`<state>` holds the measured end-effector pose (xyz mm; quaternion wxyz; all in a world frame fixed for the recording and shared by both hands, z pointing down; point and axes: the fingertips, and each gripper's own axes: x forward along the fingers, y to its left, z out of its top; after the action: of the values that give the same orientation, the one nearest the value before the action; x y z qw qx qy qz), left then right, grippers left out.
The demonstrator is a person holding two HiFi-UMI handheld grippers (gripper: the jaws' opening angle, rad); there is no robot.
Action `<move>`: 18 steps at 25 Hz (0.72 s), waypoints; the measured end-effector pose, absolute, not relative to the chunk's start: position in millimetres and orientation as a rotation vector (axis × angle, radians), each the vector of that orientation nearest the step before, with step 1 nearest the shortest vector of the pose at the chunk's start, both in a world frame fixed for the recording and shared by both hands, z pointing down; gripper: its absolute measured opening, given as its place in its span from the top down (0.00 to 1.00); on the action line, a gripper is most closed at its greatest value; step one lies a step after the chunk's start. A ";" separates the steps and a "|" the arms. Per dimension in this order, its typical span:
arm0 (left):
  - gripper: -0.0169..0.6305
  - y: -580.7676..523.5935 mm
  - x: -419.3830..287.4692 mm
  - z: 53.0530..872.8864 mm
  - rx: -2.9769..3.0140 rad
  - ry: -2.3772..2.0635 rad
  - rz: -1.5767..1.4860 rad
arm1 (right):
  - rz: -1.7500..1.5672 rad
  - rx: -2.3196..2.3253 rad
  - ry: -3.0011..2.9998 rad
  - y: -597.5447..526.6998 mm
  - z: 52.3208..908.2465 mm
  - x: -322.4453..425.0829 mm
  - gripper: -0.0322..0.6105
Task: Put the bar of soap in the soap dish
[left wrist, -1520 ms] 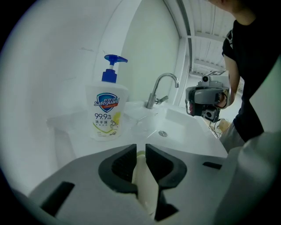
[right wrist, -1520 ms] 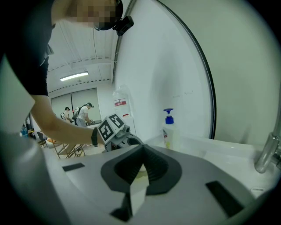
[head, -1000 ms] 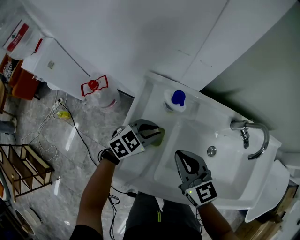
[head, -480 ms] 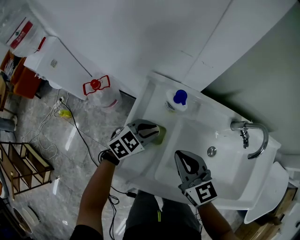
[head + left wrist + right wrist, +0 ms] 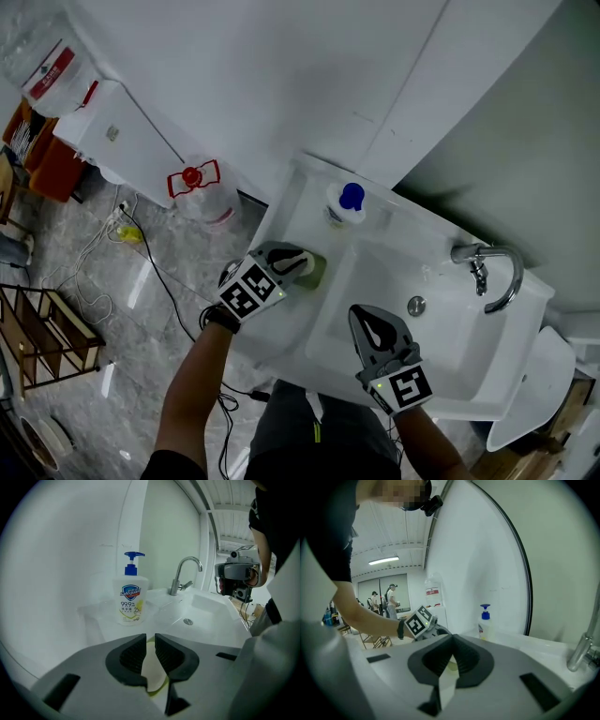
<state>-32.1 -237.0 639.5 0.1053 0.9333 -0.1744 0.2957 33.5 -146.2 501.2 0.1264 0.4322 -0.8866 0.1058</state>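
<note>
The cream bar of soap (image 5: 153, 670) sits between the left fingers (image 5: 131, 655) above the yellow-green soap dish (image 5: 317, 272).

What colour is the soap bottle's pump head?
Blue. The pump head shows best in the left gripper view.

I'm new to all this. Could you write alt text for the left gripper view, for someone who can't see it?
The left gripper has its two dark fingers closed on a pale bar of soap above a white sink. Behind stand a pump bottle of hand soap with a blue top and a curved metal tap.
</note>
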 end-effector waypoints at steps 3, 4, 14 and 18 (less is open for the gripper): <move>0.88 -234.5 -35.7 641.2 2.726 -0.567 0.888 | 0.331 1.257 -2.580 -139.1 494.2 32.5 0.93; 0.89 -233.7 -37.4 641.4 2.715 -0.591 0.894 | 0.337 1.257 -2.587 -136.9 490.9 31.3 0.93; 0.93 -222.2 -48.8 635.9 2.651 -0.781 0.924 | 0.236 1.268 -2.619 -113.3 464.8 43.2 0.93; 0.93 -214.5 -50.0 625.7 2.625 -0.846 0.912 | 0.236 1.265 -2.630 -102.0 451.3 47.2 0.93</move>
<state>-50.0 -214.5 625.7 0.1182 0.8974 -0.2892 0.3117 47.2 -102.0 451.3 0.1067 0.4297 -0.8930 0.0800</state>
